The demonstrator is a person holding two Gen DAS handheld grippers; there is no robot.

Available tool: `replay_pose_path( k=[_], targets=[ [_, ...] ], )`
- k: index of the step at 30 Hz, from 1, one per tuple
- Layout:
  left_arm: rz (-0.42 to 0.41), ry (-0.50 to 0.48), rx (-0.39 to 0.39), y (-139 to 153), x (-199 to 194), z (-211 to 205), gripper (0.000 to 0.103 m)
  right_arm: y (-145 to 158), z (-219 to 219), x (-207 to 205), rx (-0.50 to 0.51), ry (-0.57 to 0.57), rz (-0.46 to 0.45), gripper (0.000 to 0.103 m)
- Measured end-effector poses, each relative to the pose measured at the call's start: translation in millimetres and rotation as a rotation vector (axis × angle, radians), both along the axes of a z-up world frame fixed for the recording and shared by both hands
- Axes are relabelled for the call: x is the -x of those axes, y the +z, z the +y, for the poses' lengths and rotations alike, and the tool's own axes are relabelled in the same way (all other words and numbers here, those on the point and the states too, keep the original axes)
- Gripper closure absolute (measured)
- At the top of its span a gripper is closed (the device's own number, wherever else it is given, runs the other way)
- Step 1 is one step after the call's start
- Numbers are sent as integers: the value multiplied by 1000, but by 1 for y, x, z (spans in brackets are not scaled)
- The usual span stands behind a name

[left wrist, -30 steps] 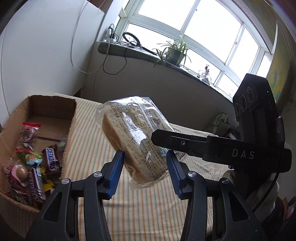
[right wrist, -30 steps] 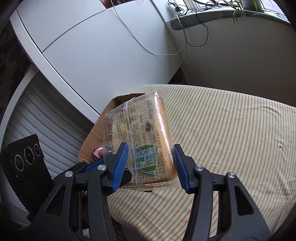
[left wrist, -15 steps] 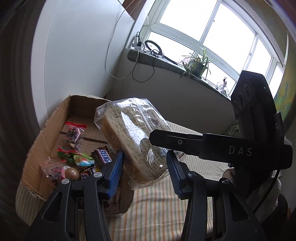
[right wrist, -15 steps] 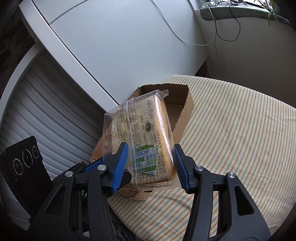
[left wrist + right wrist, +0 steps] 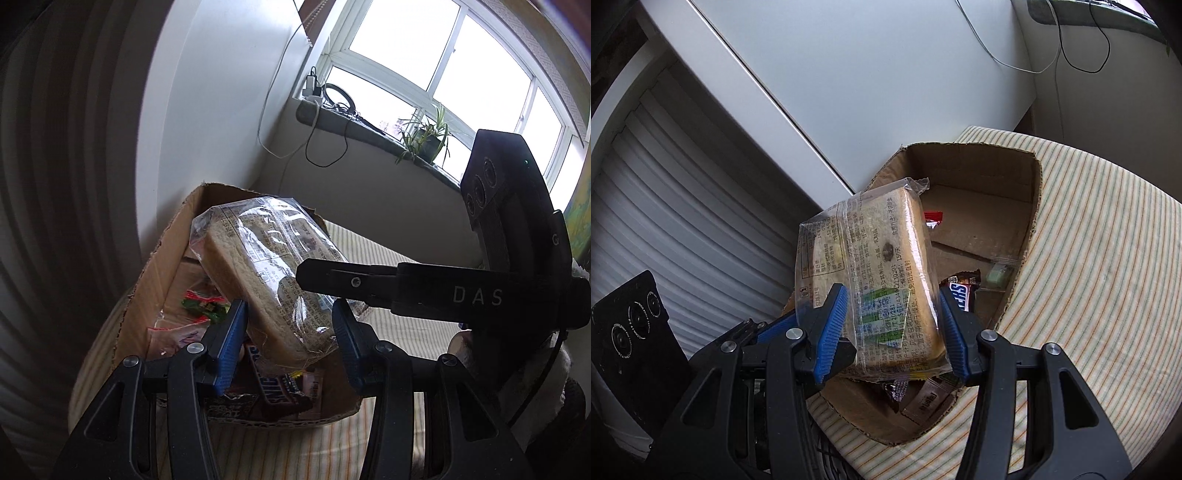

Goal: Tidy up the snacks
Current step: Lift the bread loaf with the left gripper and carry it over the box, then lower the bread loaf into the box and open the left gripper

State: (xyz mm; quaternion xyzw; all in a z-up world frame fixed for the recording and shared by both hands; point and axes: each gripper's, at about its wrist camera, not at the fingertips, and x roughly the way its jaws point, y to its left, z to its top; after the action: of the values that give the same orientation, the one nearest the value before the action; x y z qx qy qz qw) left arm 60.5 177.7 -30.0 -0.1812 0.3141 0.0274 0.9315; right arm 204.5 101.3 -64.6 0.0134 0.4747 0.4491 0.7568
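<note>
A clear-wrapped bread pack (image 5: 269, 280) is held in the air above an open cardboard box (image 5: 159, 280). My left gripper (image 5: 288, 343) and my right gripper (image 5: 892, 325) are both shut on the bread pack (image 5: 882, 284), one from each side. The right gripper's black body (image 5: 443, 291) crosses the left wrist view. The box (image 5: 1027, 236) holds Snickers bars (image 5: 960, 291), a green candy wrapper (image 5: 203, 306) and other small wrapped snacks. The pack hides part of the box's contents.
The box stands at the edge of a striped cloth surface (image 5: 1108, 258). A white cabinet wall (image 5: 868, 74) and a ribbed shutter (image 5: 665, 206) are right behind it. A windowsill (image 5: 369, 125) with cables and a potted plant (image 5: 424, 140) lies farther back.
Both grippers have carried the bread pack leftward from over the striped surface to above the open box. The grip on the pack has not changed.
</note>
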Motion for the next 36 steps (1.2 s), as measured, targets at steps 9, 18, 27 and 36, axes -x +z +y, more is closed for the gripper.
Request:
replay_pose_path(
  k=[9, 18, 27, 36],
  targets=[
    [31, 24, -50, -2, -5, 8, 58, 6, 8, 0, 21, -16, -25, 50],
    [37, 8, -62, -3, -20, 3, 58, 8, -1, -17, 43, -48, -26, 50],
    [49, 13, -100, -4, -29, 1, 58, 12, 3, -25, 70, -57, -54, 50],
    [90, 53, -174, -7, -50, -6, 58, 19, -1, -37, 71, -97, -81, 40]
  ],
)
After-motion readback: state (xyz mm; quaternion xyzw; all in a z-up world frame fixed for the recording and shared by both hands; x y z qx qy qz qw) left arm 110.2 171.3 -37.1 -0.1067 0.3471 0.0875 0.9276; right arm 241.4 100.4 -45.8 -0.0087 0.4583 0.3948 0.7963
